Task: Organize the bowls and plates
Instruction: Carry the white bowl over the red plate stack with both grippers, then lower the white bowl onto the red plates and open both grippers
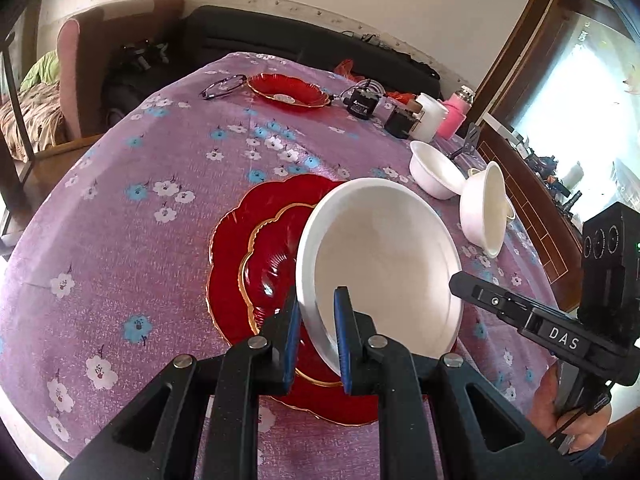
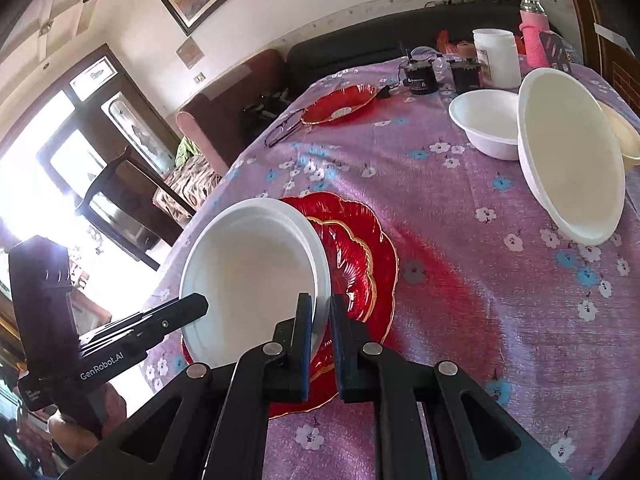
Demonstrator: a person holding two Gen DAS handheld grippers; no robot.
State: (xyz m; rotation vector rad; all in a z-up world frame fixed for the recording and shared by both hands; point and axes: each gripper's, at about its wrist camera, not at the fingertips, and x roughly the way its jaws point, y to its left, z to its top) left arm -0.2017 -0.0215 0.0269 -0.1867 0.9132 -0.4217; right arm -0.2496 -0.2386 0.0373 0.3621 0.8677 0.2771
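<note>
Our left gripper (image 1: 318, 336) pinches the near rim of the wide white shallow bowl (image 1: 380, 264), jaws nearly closed on it; our right gripper (image 2: 320, 344) clamps the opposite rim likewise, keeping it steady just above the stacked red scalloped glass plates (image 1: 256, 256), probably to set it there.

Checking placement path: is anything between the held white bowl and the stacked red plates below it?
Nothing visible. The white bowl, pinched at opposite rims by the left claw and right claw, hangs tilted directly over the red plates.
</note>
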